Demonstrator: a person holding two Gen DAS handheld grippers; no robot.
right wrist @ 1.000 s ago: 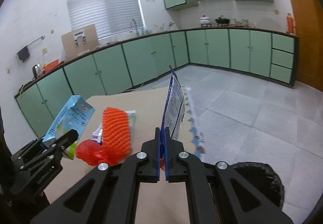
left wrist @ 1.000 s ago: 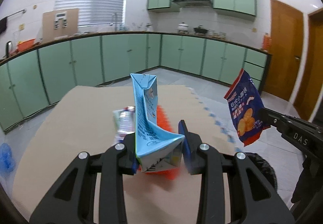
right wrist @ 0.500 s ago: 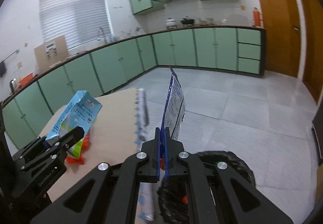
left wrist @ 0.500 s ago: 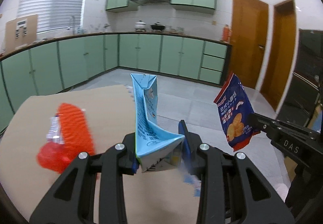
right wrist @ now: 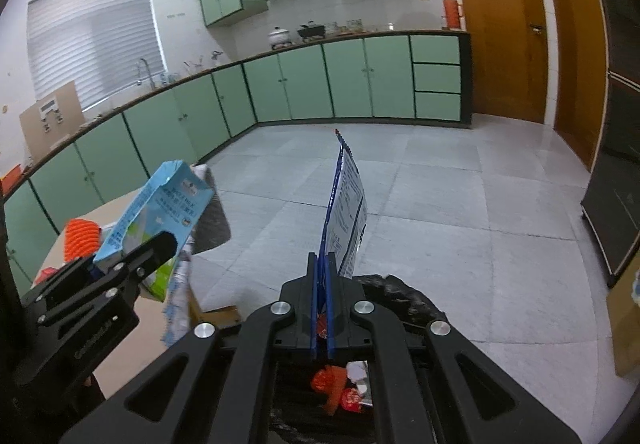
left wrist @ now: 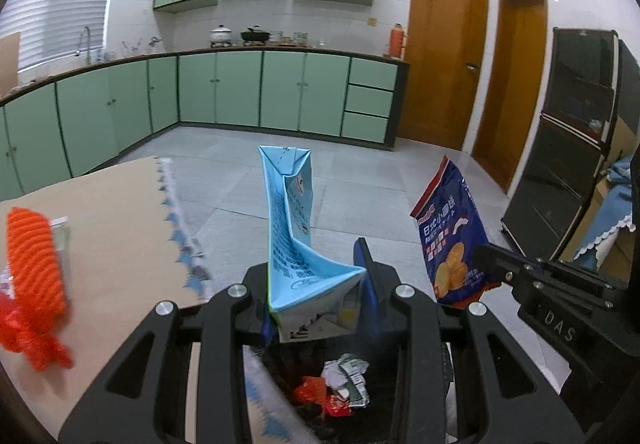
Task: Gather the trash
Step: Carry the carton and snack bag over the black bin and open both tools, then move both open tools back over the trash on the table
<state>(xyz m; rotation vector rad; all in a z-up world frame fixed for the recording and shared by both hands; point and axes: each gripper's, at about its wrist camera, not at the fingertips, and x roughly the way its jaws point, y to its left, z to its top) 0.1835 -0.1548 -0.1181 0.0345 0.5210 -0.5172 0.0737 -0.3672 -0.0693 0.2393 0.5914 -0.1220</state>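
L gripper [left wrist: 318, 296] has its jaws clamped on the crushed bottom end of a light-blue milk carton [left wrist: 290, 228]; carton's long axis runs nearly upright, folded top pointing up and a bit away from the camera, leaning slightly left. In the R wrist view the same carton [right wrist: 160, 219] reads tilted, top end up and to the right. R gripper [right wrist: 320, 308] has its jaws pressed together on the lower edge of a dark-blue snack bag [right wrist: 346, 211], seen edge-on there, long axis upright, torn top pointing up; from the L wrist view the bag [left wrist: 450, 240] shows its printed face w/ biscuit pics, top leaning left, and sits to the right of the carton, apart from it. Both items are held in the air above a black-lined trash bin [right wrist: 404, 296], right below the 2 grippers; inside it lies crumpled red and white wrapper trash [left wrist: 340, 384]. Left of the bin is a tan-topped table [left wrist: 116, 219] w/ a blue-and-white patterned edge; on it an orange ribbed foam net [left wrist: 34, 260] lies w/ red plastic at its near end, blurred. Beyond: grey tiled floor [right wrist: 440, 195], a run of green cabinets [left wrist: 240, 91] w/ pots on the counter, 2 brown wooden doors [left wrist: 444, 59] at right, and a dark glass-fronted cabinet [left wrist: 568, 155] at far right.
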